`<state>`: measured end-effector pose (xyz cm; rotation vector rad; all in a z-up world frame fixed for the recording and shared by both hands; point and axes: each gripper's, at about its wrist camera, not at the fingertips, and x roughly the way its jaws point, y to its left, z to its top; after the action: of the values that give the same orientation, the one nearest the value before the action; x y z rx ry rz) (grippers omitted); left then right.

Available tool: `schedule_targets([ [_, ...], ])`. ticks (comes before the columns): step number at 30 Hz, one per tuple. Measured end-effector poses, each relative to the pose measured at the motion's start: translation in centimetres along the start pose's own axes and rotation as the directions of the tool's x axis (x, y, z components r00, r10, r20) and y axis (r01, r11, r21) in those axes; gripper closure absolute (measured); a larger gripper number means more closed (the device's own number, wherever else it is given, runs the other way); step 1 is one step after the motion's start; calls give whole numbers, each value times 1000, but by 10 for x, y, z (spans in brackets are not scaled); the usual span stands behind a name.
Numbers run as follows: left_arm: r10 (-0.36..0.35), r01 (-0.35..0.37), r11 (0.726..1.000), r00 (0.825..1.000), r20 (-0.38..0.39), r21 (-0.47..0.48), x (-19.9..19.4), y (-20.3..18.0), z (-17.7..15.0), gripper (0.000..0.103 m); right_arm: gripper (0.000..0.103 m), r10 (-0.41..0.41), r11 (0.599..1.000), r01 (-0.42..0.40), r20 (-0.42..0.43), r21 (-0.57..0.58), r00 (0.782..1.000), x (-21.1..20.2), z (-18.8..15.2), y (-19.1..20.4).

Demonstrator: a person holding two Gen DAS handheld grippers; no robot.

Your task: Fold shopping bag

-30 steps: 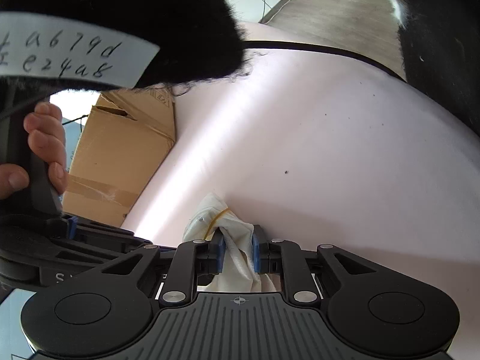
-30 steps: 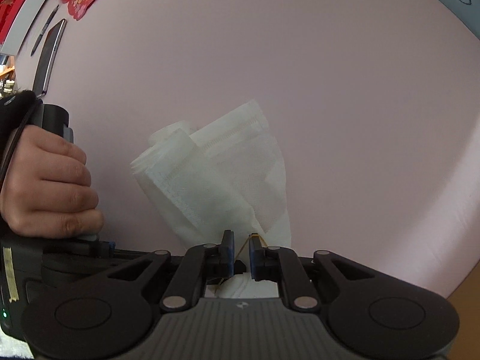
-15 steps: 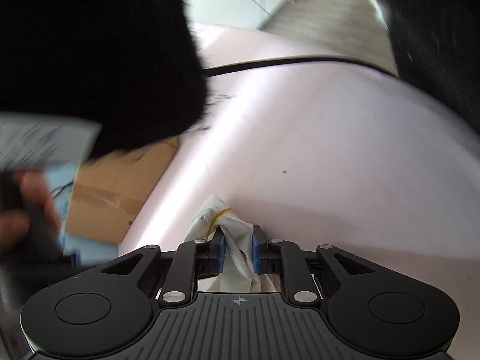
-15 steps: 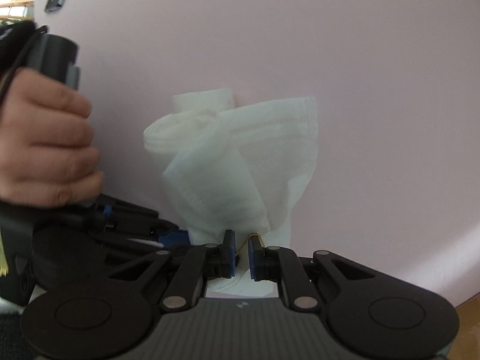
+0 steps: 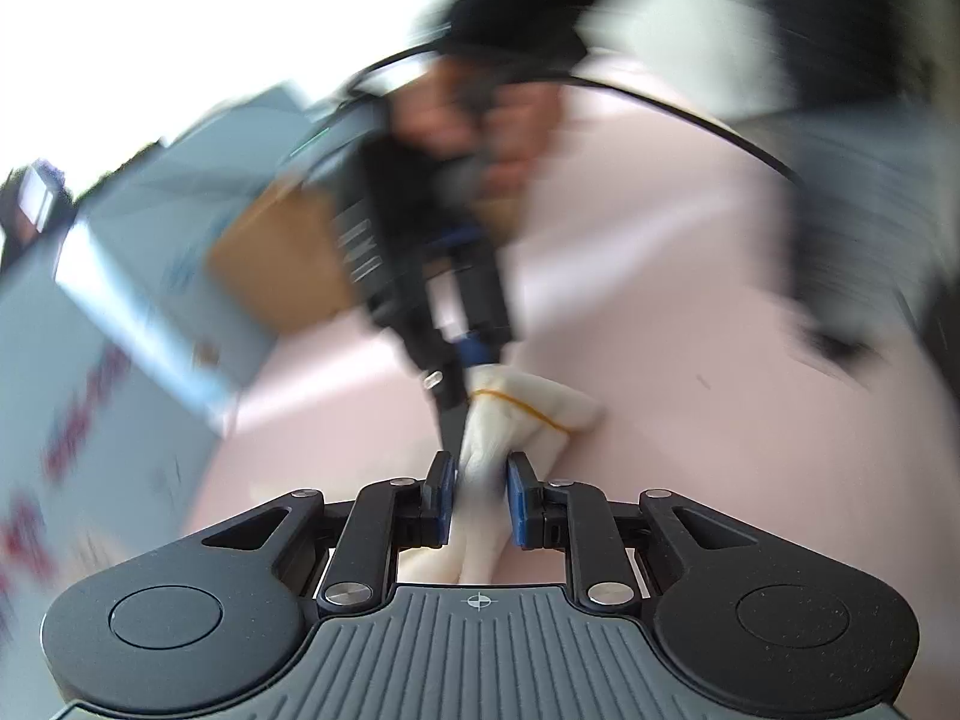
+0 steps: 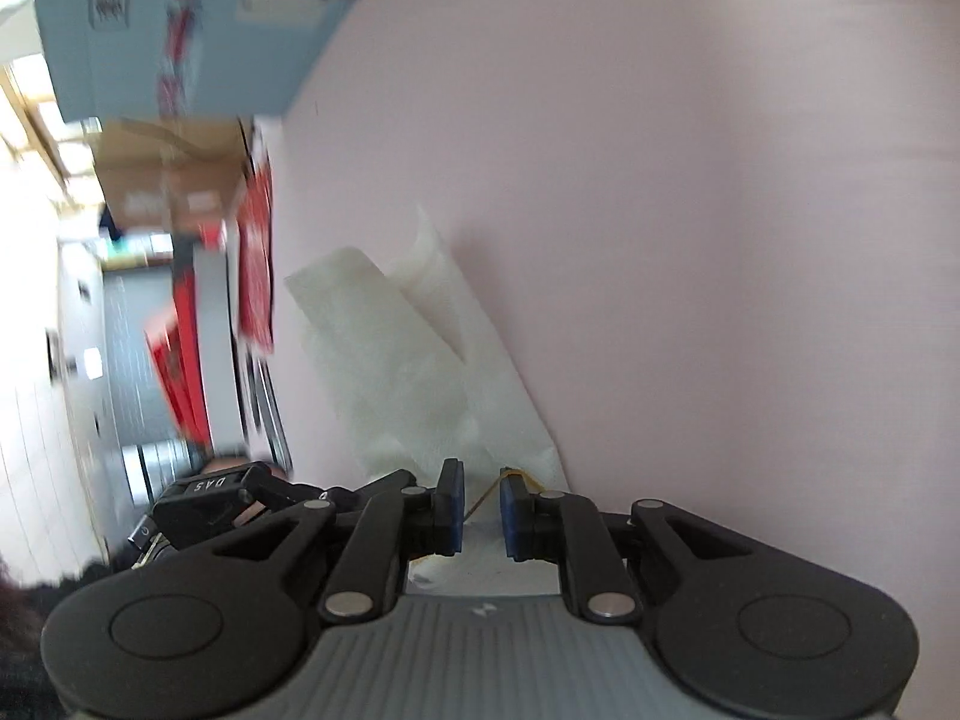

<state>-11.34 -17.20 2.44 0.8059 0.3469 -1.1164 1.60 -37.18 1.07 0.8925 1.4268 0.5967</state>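
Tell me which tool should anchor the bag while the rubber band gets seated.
Left. The left tool is clamped on the rolled white shopping bag, while the right tool pinches only the yellow rubber band, so it is probably freer to move.

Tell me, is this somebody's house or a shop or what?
Probably a workroom or storeroom, not a cosy home. The white bag is handled over a plain pink tabletop, with a cardboard box and a big blue printed carton stacked beside it. Red paper decorations hang nearby.
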Motion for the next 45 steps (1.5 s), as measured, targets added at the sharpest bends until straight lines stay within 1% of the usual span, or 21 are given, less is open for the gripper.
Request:
schedule_targets([
  [1, 13, -13, 999, 1000, -5, -29, 2, 1, 2, 84, 87, 15, 999, -17, 73, 35, 997, -1, -10, -5],
  [2, 21, -21, 1000, 1000, -9, -23, 6, 0, 2, 84, 87, 32, 997, -41, 134, 66, 990, -3, -17, -10],
  [3, 26, -26, 1000, 1000, -12, 3, 10, -1, 0, 84, 81, 55, 993, -72, 172, 94, 984, -2, -24, -17],
  [4, 32, -31, 999, 999, -14, 28, 15, -3, -2, 84, 81, 63, 988, -91, 213, 127, 975, 0, -31, -23],
  [7, 58, -56, 997, 997, -43, 44, 8, 4, -4, 84, 82, 51, 978, -108, 303, 176, 951, -2, -41, -48],
  [10, 100, -101, 995, 992, -73, -1, -16, 16, -8, 83, 84, 16, 984, -79, 363, 158, 932, 2, -48, -44],
  [12, 153, -161, 983, 985, -85, -92, -33, 22, -1, 84, 84, -4, 986, -61, 395, 153, 919, 4, -56, -35],
  [13, 157, -169, 972, 984, -80, -164, -33, 29, 7, 85, 84, -9, 986, -60, 411, 156, 912, 5, -60, -33],
  [14, 137, -148, 957, 989, -62, -251, -35, 35, 12, 87, 84, -10, 986, -62, 421, 157, 907, 6, -61, -37],
  [15, 101, -108, 939, 994, -40, -327, -37, 37, 13, 87, 84, -8, 985, -67, 429, 160, 903, 6, -60, -41],
  [17, 37, -46, 908, 999, -28, -416, -18, 47, 17, 88, 84, -1, 981, -87, 448, 176, 894, 5, -64, -45],
  [20, -12, 0, 884, 1000, -22, -467, 0, 46, 17, 88, 84, 0, 979, -94, 462, 179, 887, 2, -70, -48],
  [23, -24, -14, 874, 997, -72, -485, 13, 48, 13, 90, 84, -16, 981, -78, 471, 179, 882, 4, -68, -44],
  [25, -38, -24, 860, 993, -112, -510, 20, 52, 7, 92, 84, -18, 982, -71, 469, 172, 883, 6, -65, -42],
  [30, -40, -45, 859, 987, -154, -511, 26, 55, 2, 94, 81, -32, 986, -45, 444, 162, 896, 4, -63, -40],
  [32, -47, -44, 847, 986, -157, -530, 26, 56, -1, 95, 78, -44, 987, -26, 428, 157, 903, 1, -62, -38],
  [34, -52, -41, 838, 987, -154, -544, 26, 58, -4, 95, 54, 6, 992, -58, 407, 116, 913, -4, -65, -37],
  [37, -57, -33, 835, 988, -146, -549, 24, 60, -8, 95, 45, 21, 997, -53, 415, 64, 909, -7, -71, -30],
  [41, -66, -10, 829, 991, -115, -559, 19, 63, -16, 95, 44, 0, 999, 14, 430, -31, 903, -5, -81, -18],
  [44, -65, 9, 831, 995, -81, -557, 15, 62, -23, 95, 49, -82, 969, 175, 444, -174, 892, 5, -87, 3],
  [45, -61, 10, 838, 995, -75, -546, 14, 61, -24, 95, 56, -130, 947, 245, 447, -209, 885, 11, -88, 9],
])
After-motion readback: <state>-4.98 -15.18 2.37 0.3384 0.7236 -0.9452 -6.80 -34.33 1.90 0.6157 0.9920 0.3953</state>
